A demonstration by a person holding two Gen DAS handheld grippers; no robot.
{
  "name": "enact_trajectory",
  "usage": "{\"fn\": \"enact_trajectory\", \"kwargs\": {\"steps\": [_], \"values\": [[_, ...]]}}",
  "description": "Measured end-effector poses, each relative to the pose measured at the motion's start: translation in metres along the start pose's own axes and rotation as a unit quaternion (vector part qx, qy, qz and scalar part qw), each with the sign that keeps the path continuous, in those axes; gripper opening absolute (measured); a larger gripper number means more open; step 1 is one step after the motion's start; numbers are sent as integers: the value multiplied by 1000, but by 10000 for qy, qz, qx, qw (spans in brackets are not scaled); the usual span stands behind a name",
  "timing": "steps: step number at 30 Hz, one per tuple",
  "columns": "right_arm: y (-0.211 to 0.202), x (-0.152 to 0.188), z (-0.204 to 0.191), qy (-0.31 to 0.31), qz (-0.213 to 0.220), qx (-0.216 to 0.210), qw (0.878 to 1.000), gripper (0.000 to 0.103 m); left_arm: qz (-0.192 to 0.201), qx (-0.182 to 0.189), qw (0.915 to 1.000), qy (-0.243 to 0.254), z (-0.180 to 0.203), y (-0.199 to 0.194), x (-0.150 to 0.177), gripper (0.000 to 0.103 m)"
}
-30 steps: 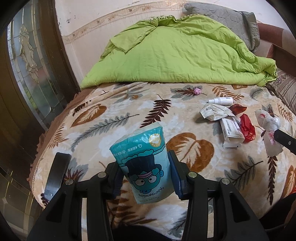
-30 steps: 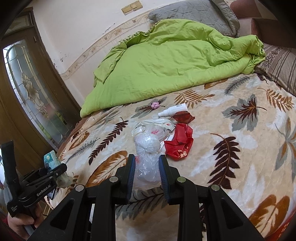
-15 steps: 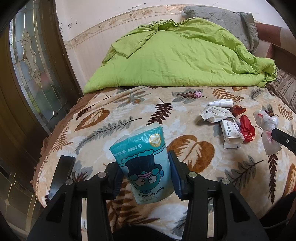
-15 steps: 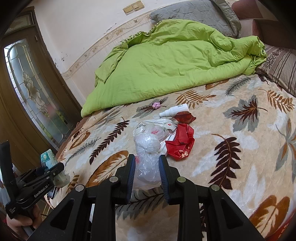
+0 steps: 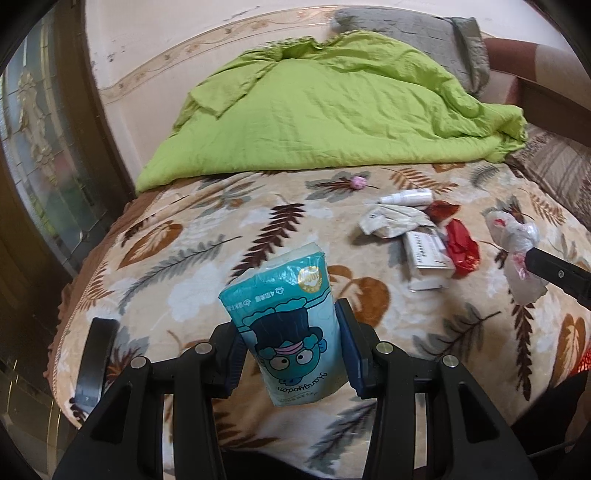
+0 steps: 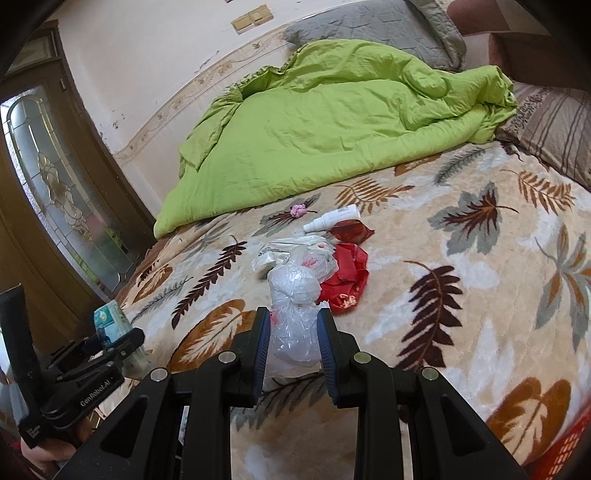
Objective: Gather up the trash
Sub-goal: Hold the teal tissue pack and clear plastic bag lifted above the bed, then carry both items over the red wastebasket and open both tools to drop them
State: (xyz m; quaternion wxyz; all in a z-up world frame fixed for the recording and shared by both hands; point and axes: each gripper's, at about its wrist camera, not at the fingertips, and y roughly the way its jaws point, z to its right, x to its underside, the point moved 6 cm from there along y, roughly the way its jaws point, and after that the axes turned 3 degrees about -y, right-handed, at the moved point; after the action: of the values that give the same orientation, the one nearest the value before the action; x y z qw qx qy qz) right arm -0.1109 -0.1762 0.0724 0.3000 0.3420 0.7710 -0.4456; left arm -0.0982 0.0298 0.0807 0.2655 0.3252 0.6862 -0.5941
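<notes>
- the left gripper was clamped on a teal tissue pack printed with a cartoon face, held upright between its two fingers above the near edge of the bed.
- the right gripper was closed around a knotted clear plastic bag, the crumpled ball of the bag standing up past the fingertips.
- in the right wrist view the left gripper and its pack showed at the lower left, with part of a hand on the handle.
- a dark flat object lay on the bed's near left edge; what it was could not be told.
- beyond the grippers, on the leaf-patterned blanket, a cluster of trash lay together: a red wrapper, a crumpled white packet and a white box touching each other.
- just behind them lay a dark red wrapper and a small white bottle on its side.
- a small pink ball sat a little further back, near the quilt's edge.
- a rumpled green quilt covered the far half of the bed, with a grey pillow against the wall behind it and a striped pillow at the right.
- a wooden door with patterned glass stood at the left.
</notes>
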Motion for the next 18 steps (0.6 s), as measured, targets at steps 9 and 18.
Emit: {"fn": "enact_trajectory", "kwargs": {"steps": [9,18], "values": [[-11,9,-6,-214,11,159,9996,28,3,296,9994,171,23,0,3,43],[-22,19,-6,-120,-58,109,9999,28,-7,526,9984,220,34,-2,4,43]]}}
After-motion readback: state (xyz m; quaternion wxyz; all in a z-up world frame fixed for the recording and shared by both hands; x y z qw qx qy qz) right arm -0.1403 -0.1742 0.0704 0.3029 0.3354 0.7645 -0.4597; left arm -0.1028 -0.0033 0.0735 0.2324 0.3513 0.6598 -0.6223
